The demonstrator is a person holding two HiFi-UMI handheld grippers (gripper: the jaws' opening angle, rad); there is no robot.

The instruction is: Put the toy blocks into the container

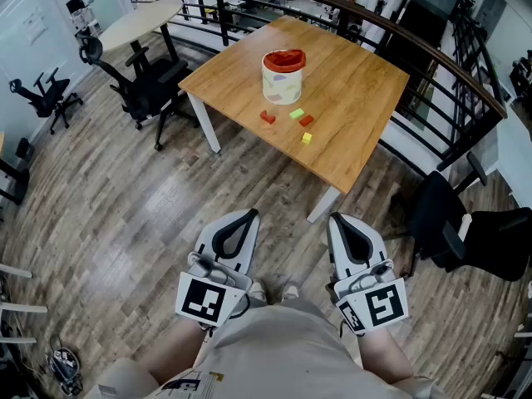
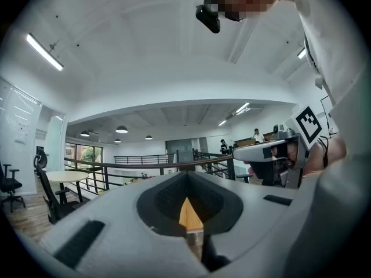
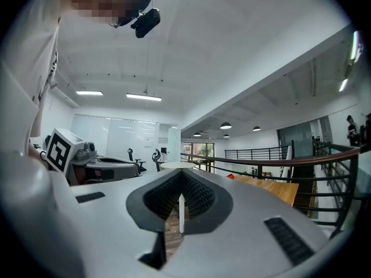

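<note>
On the wooden table [image 1: 349,131] stands a cream container [image 1: 283,76] with a red rim. In front of it lie a red block [image 1: 267,116], a green block [image 1: 297,113], an orange-red block [image 1: 307,120] and a yellow block [image 1: 307,138]. My left gripper [image 1: 248,215] and right gripper [image 1: 336,219] are held low against the person's body, well short of the table. Both are shut with nothing between the jaws. In the left gripper view the left gripper [image 2: 186,176] points at the table's edge. The right gripper [image 3: 182,174] is also aimed level, with the table [image 3: 272,189] to its right.
A black railing [image 1: 432,48] runs behind and to the right of the table. Black office chairs stand at the left [image 1: 145,86] and at the right [image 1: 453,223]. A round white table [image 1: 141,19] is at the back left. Wooden floor [image 1: 125,223] lies between me and the table.
</note>
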